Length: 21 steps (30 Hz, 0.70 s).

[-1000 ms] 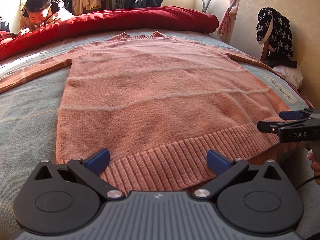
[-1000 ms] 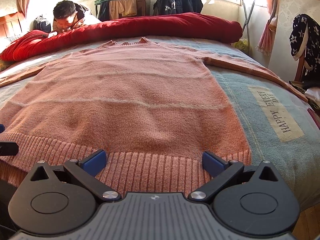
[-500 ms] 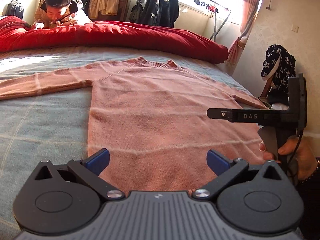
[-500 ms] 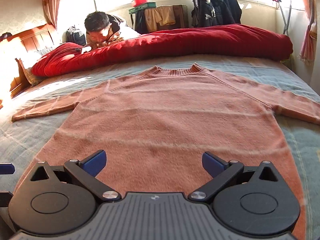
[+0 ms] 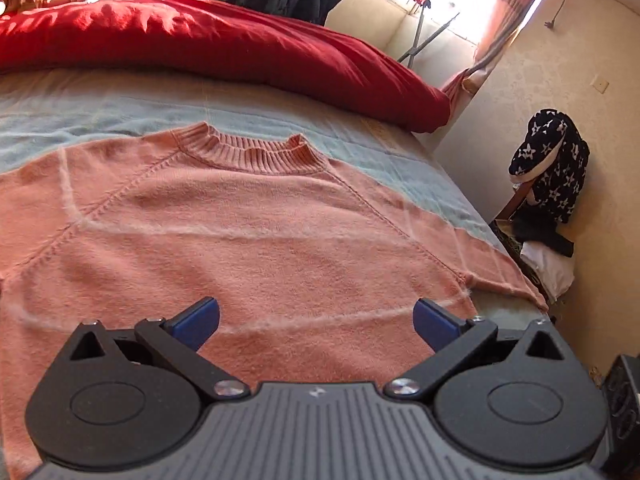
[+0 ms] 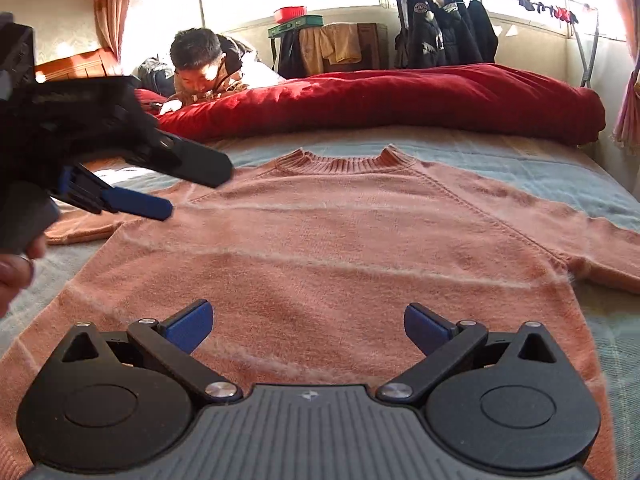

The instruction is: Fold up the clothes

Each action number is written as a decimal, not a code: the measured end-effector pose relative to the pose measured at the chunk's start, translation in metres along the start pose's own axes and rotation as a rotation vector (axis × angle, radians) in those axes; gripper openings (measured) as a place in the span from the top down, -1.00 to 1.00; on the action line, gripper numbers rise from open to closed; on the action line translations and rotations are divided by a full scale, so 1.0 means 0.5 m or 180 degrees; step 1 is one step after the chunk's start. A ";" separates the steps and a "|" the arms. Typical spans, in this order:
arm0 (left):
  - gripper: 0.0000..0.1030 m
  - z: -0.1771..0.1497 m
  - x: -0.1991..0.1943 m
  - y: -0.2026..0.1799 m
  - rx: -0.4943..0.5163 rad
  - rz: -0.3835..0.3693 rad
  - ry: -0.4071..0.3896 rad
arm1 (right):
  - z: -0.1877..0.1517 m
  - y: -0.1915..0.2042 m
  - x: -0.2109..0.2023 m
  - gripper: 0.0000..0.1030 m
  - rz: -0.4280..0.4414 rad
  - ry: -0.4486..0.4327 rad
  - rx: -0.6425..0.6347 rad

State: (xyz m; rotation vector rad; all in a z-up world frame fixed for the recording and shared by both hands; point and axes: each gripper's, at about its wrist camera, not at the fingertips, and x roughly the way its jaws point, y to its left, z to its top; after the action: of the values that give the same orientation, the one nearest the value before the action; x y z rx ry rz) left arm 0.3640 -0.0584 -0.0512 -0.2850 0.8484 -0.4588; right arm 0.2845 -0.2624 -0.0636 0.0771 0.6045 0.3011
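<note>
Both grippers have travelled up the garment since a second ago, from the ribbed hem to the chest, so the neckline now sits mid-frame in each view. In the left wrist view the left gripper hangs over the chest with its jaws spread wide and nothing between them; the right gripper is equally wide and empty in its own view. Ahead of both lies the pink knit sweater, flat and face up on the bed, ribbed collar toward the top of the frame, one sleeve running off the right edge and the other off the left, under the left gripper as the right camera sees it at the upper left. Beyond the collar a red duvet lies across the bed, with a person behind it.

The step in hand looks like reaching for the shoulders or sleeves to start a fold. To do it well, each gripper should come down at a shoulder seam, pinch both layers of knit, and lift together so the body stays square. Soft knit stretches, so a low, even carry should beat a hard tug.
</note>
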 end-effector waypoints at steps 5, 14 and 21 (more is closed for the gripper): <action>-0.99 0.023 0.109 0.020 -0.0014 0.0153 0.0115 | -0.001 -0.043 0.001 -1.00 0.0058 0.0120 0.0329; -0.99 0.174 0.214 0.087 -0.0282 0.0256 -0.0043 | -0.008 -0.041 0.009 -1.00 0.0027 0.0223 0.0316; -0.99 0.241 0.268 0.107 -0.0462 0.0381 -0.0094 | -0.009 -0.037 0.012 -1.00 -0.0004 0.0240 0.0246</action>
State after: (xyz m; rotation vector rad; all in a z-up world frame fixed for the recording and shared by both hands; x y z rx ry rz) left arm 0.5482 -0.0715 -0.0848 -0.3716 0.8662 -0.2812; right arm 0.2913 -0.2786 -0.0737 0.1403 0.6910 0.2804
